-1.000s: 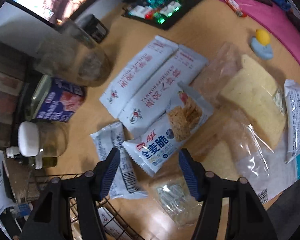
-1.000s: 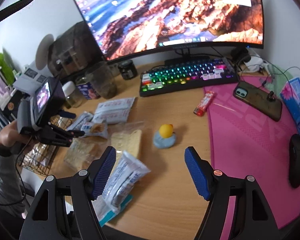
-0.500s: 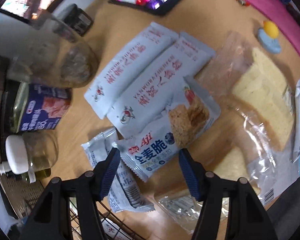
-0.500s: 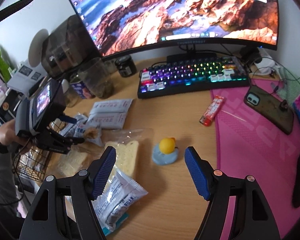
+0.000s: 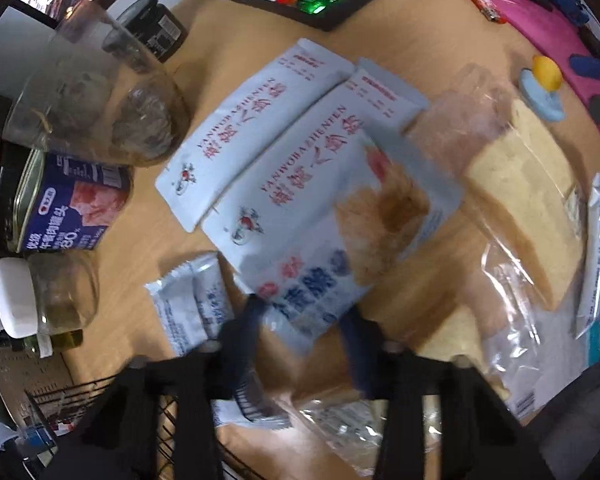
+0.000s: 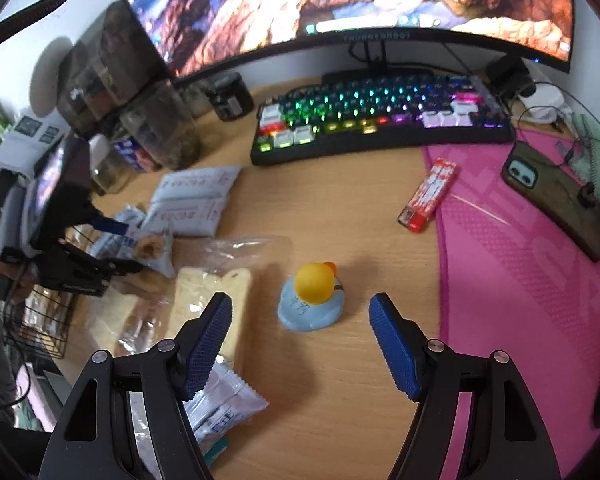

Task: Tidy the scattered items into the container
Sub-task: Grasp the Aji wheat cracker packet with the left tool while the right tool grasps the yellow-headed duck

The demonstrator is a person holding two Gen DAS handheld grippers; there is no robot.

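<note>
labels: two white sachets (image 5: 284, 140) print YANWOBAZHENFEN | blue can (image 5: 76, 212) shows 80% | left gripper (image 5: 304, 320) blurred, fingers straddle cracker packet (image 5: 352, 236) end, clamped or not: cannot tell | right gripper (image 6: 300, 344) jaws wide, nothing held, duck toy (image 6: 312, 296) just ahead | wire basket (image 6: 36, 320) at desk's left edge

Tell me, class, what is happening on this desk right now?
A person is tidying snacks with two handheld grippers. The left gripper has its fingers on either side of the end of a blue-and-white cracker packet, which lies on two white sachets; whether it has closed is blurred. The wire basket waits at the desk's edge. The right gripper hangs open above a yellow rubber duck.
</note>
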